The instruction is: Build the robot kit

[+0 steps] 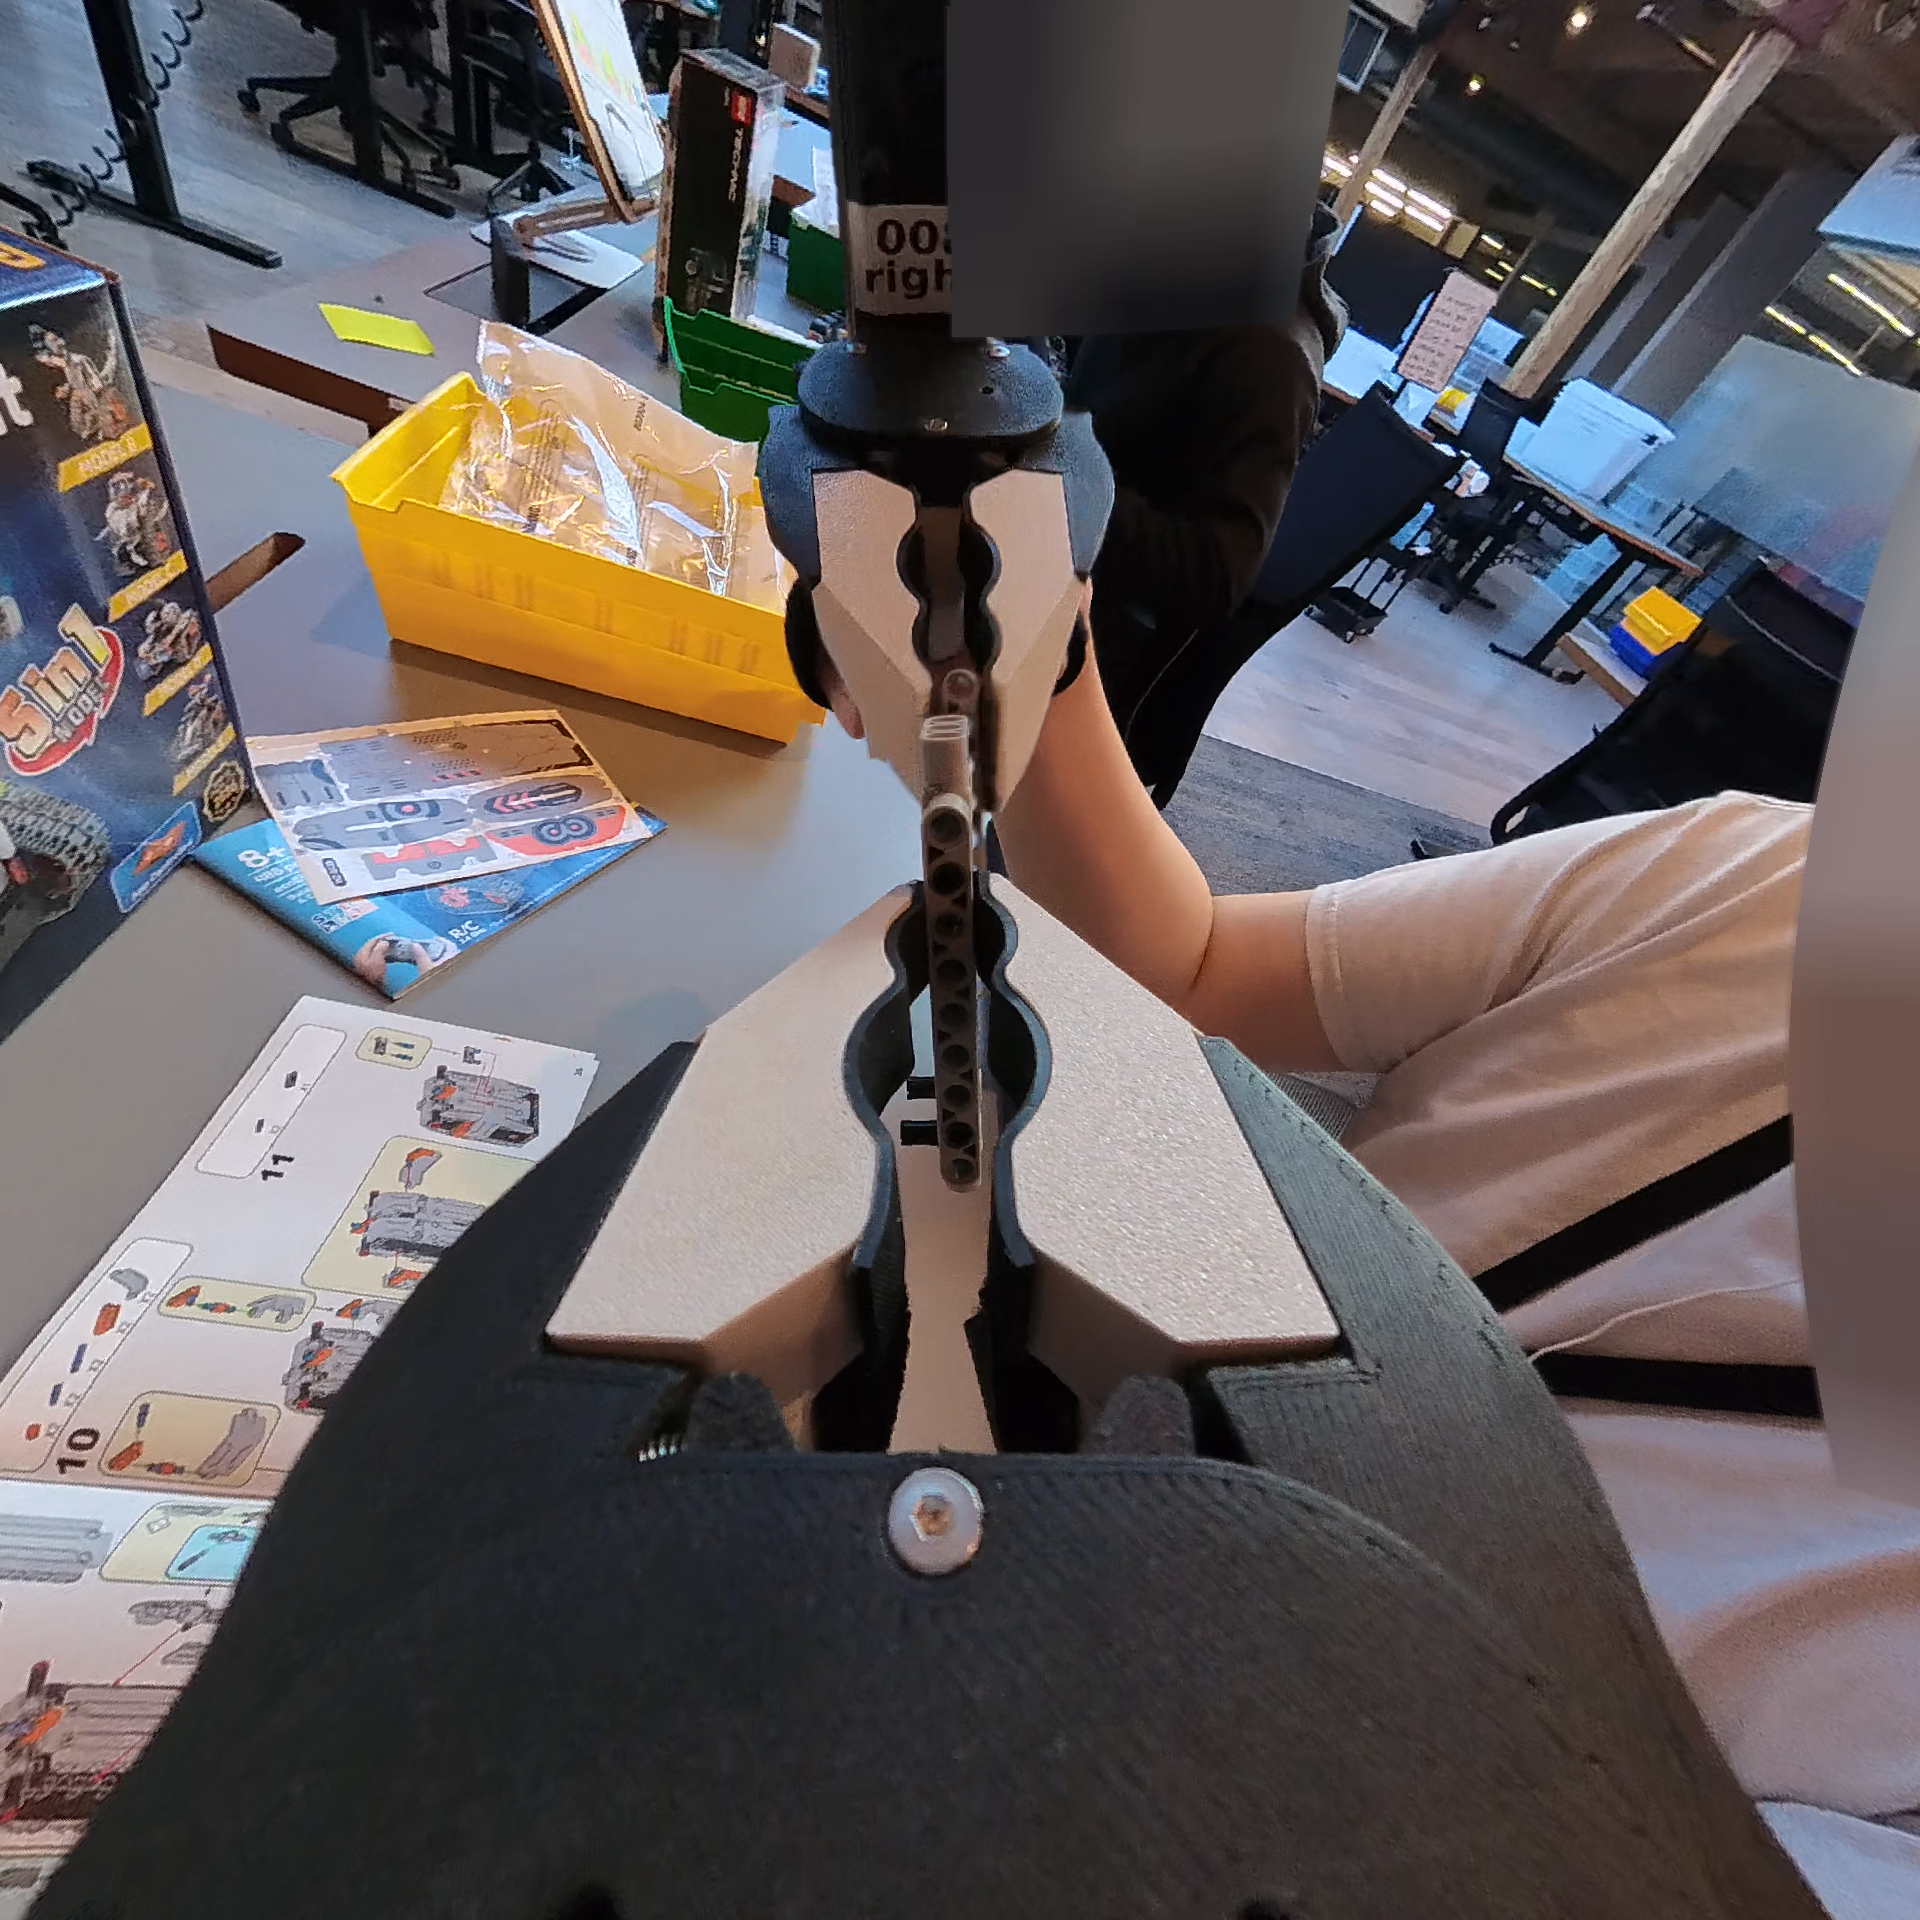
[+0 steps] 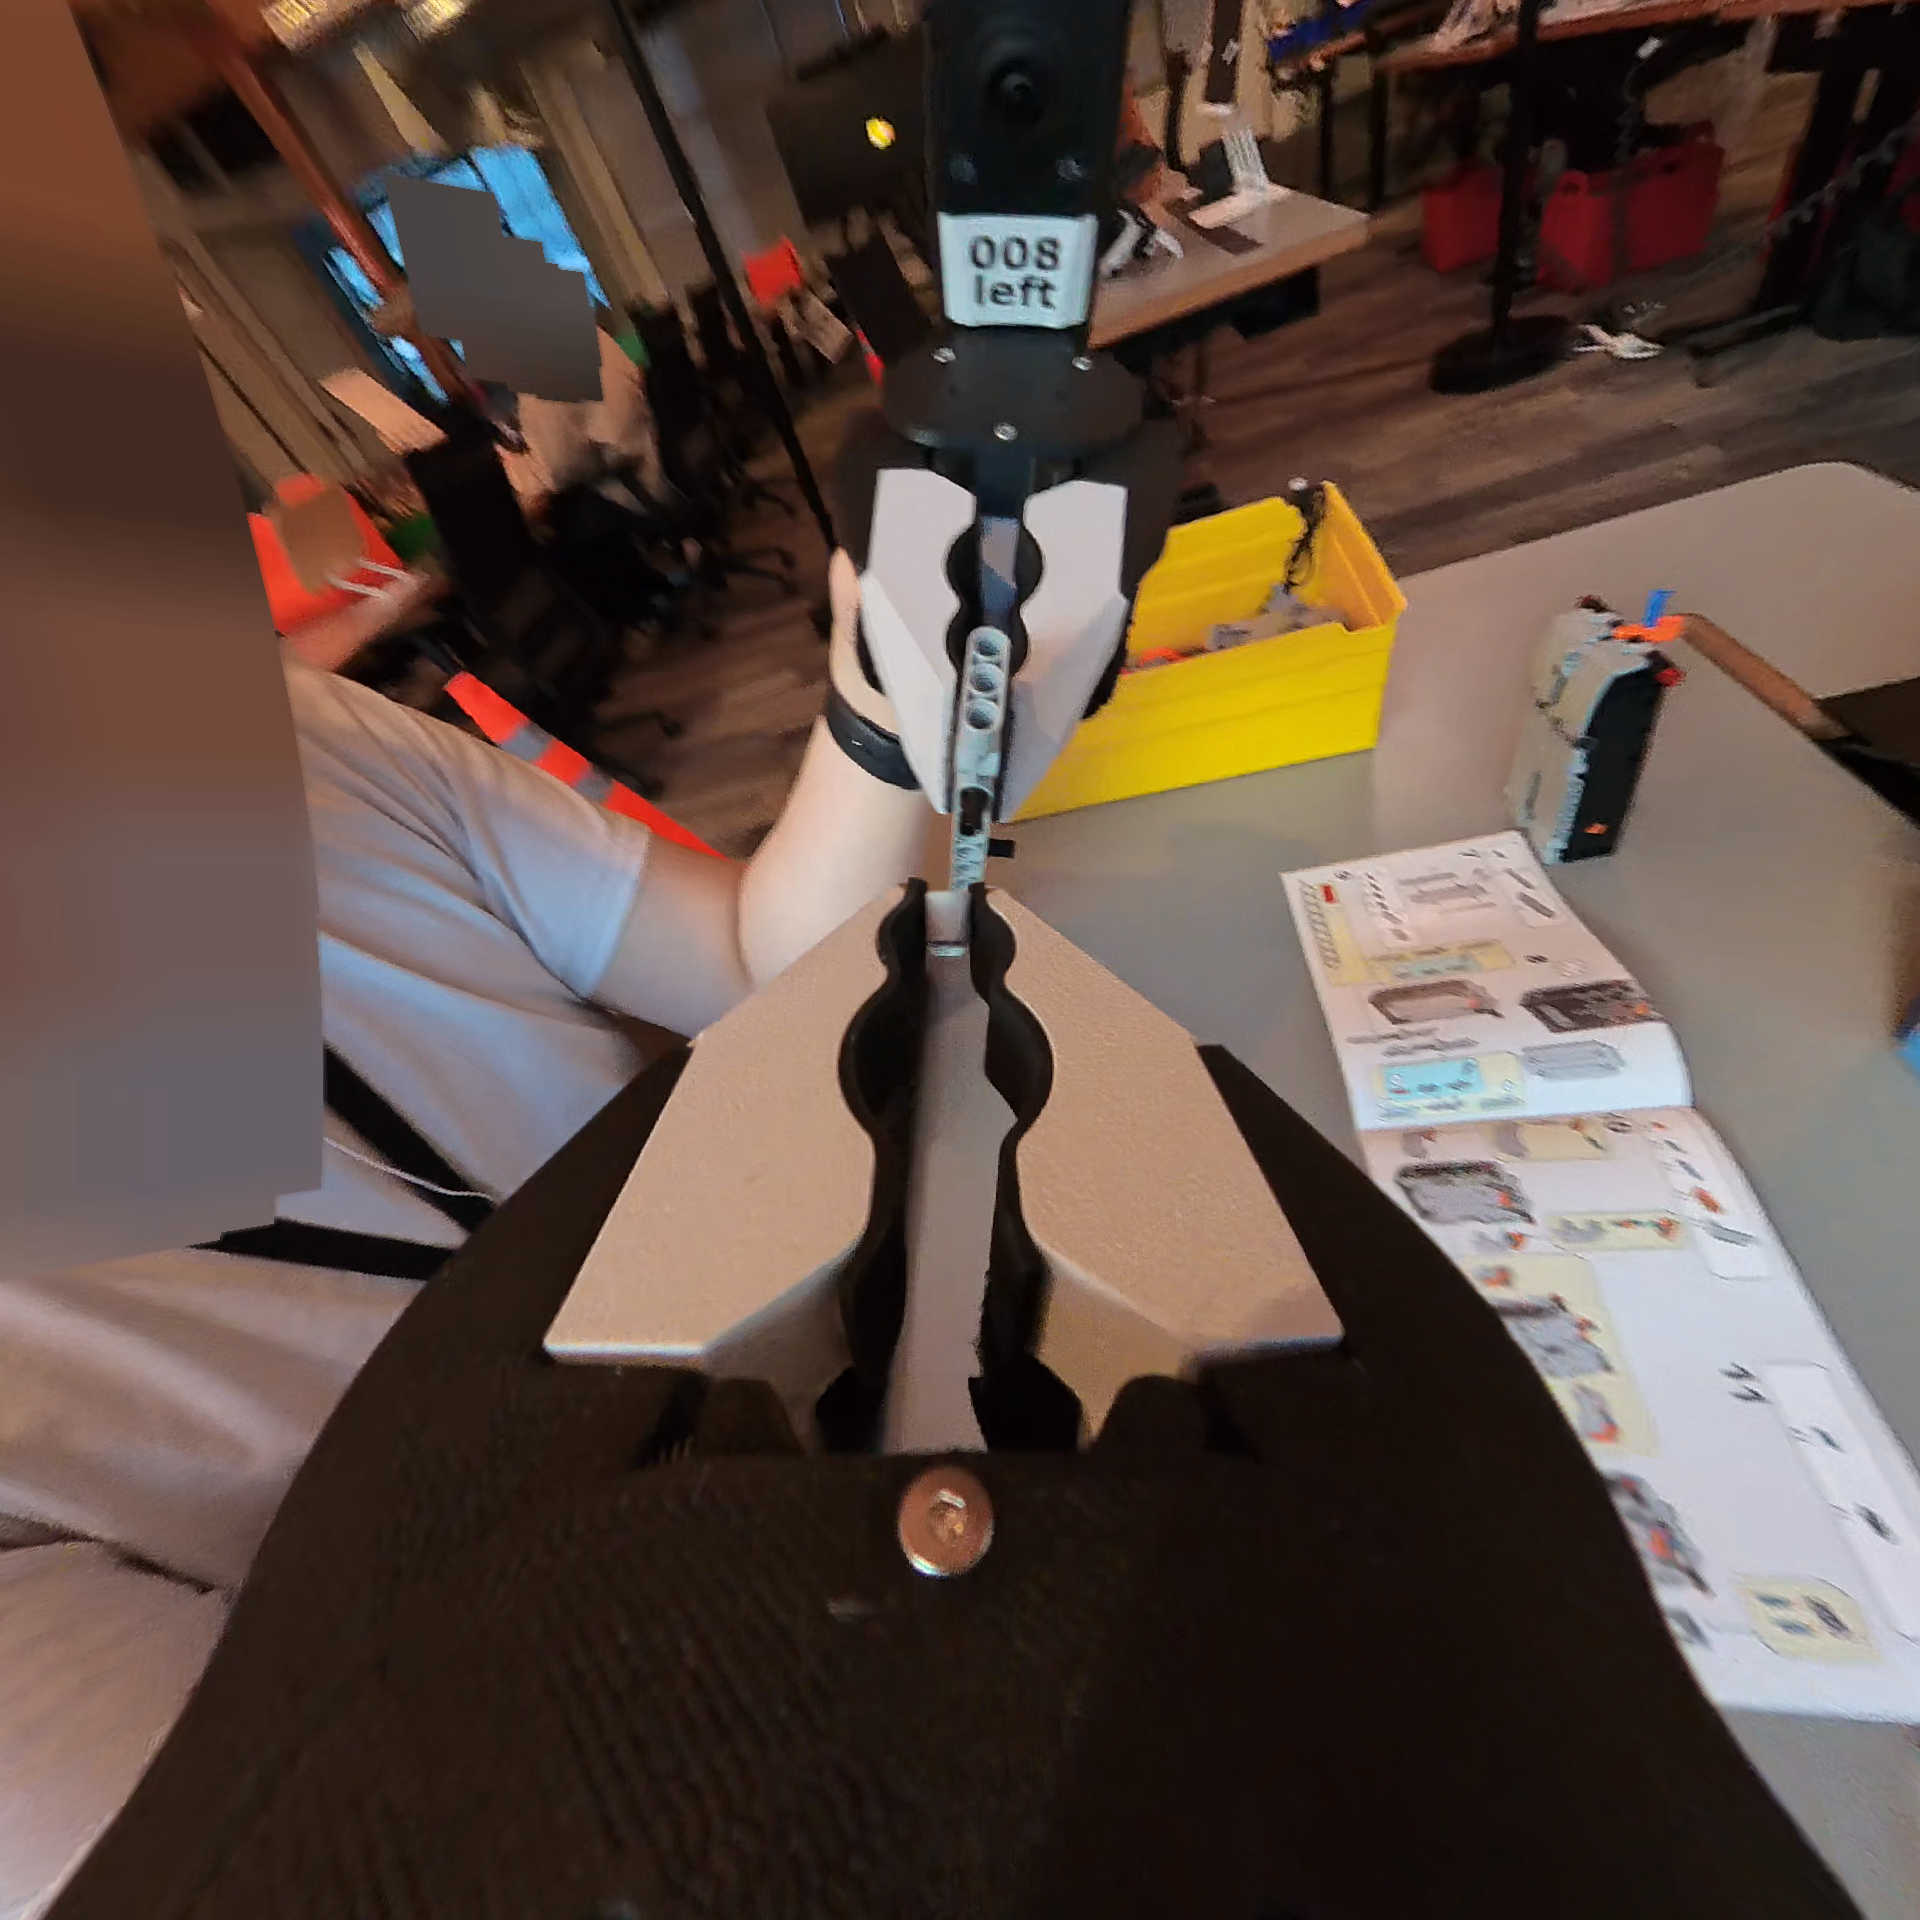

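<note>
Grey table (image 1: 665,935) below; we clamp the grey beam (image 1: 954,997) in the left gripper (image 1: 951,935), its long axis toward 12 o'clock, meeting the right gripper (image 1: 961,717) (closed on a small pin (image 1: 948,743)).

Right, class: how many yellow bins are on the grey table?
2. The yellow bin with bags sits beyond the right gripper; the yellow bin with parts sits beyond the left gripper. Others may be hidden.

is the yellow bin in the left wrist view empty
No, the yellow bin on the table holds crumpled clear plastic bags that stick up above its rim.
</note>
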Demonstrator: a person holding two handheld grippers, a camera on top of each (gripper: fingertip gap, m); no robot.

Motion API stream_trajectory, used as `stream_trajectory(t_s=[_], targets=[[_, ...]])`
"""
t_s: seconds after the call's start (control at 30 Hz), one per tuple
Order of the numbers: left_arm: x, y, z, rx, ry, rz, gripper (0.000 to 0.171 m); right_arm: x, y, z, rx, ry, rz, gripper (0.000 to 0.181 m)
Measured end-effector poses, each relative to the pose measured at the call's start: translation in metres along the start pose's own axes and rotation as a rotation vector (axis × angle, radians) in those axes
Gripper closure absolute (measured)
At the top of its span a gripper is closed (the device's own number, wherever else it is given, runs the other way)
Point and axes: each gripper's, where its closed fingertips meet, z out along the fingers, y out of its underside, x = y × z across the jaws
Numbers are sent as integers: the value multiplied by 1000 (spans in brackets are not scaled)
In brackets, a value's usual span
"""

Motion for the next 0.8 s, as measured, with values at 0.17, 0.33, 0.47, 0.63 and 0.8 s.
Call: stream_trajectory(t_s=[0.17, 0.33, 0.47, 0.63, 0.8], targets=[[0, -7, -1, 47, 20, -22, 167, 1, 4, 0, -11, -17, 10, 174], [3, -11, -1, 63, 19, -9, 167, -3, 3, 5, -12, -42, 1, 174], [5, -12, 2, 63, 26, -13, 167, 1, -1, 9, 16, -46, 11, 174], [-2, -17, -2, 103, 9, -34, 167, 6, -18, 14, 133, -96, 71, 174], [-12, -36, -19, 247, -28, -67, 167, 21, -41, 10, 330, -131, 153, 175]])
